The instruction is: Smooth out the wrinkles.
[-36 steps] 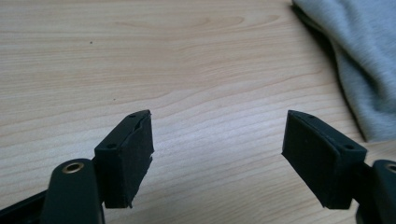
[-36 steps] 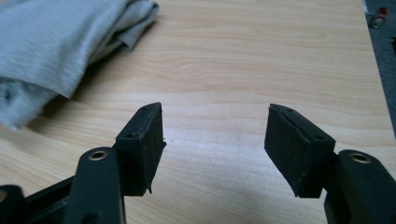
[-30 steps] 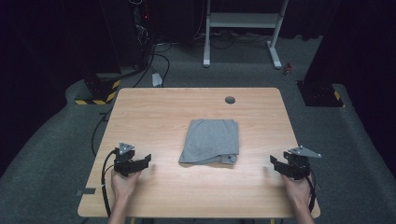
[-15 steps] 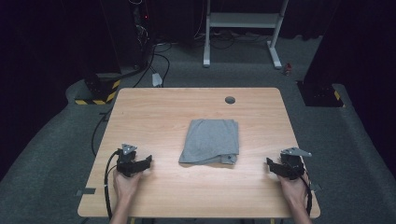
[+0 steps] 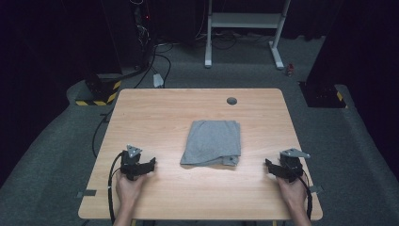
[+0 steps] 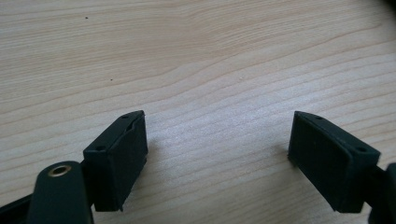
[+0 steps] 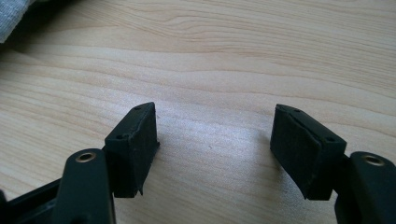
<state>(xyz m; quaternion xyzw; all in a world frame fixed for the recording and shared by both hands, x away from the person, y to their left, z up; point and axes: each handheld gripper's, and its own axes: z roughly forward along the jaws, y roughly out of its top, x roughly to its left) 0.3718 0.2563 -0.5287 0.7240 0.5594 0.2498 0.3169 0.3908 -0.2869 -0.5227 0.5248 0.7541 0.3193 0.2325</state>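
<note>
Fingers [image 7: 133, 149] of our right gripper [image 7: 215, 149] stand wide apart over bare wood, with nothing between them; they have just been opening further, and against the high view of a second ago that hand has drawn slightly in toward our edge of the surface [image 5: 155, 108] and settled lower, so the change reads as a letting-go and a coming to rest rather than a reach; the fingers [image 6: 116, 158] of our left gripper [image 6: 217, 154] are likewise spread, empty, the grain of the wood showing plainly in the gap; in the high view the left gripper [image 5: 137, 163] sits well to the left of the folded grey cloth [image 5: 212, 142] and the right gripper [image 5: 283, 168] well to the right of it, both nearer to us than the cloth's near edge and neither touching it; the cloth itself lies flat near the middle of the surface as a neat rectangle, its near right corner turned over slightly with a small tag or label showing there, and it has not shifted across the three high views; a corner of that cloth [image 7: 11, 16] appears at the upper left of the right gripper view, apart from the fingers; we judge from this that the folding is most likely finished and that we are parking both hands either side of the cloth, with no further grasp being set up.
</note>
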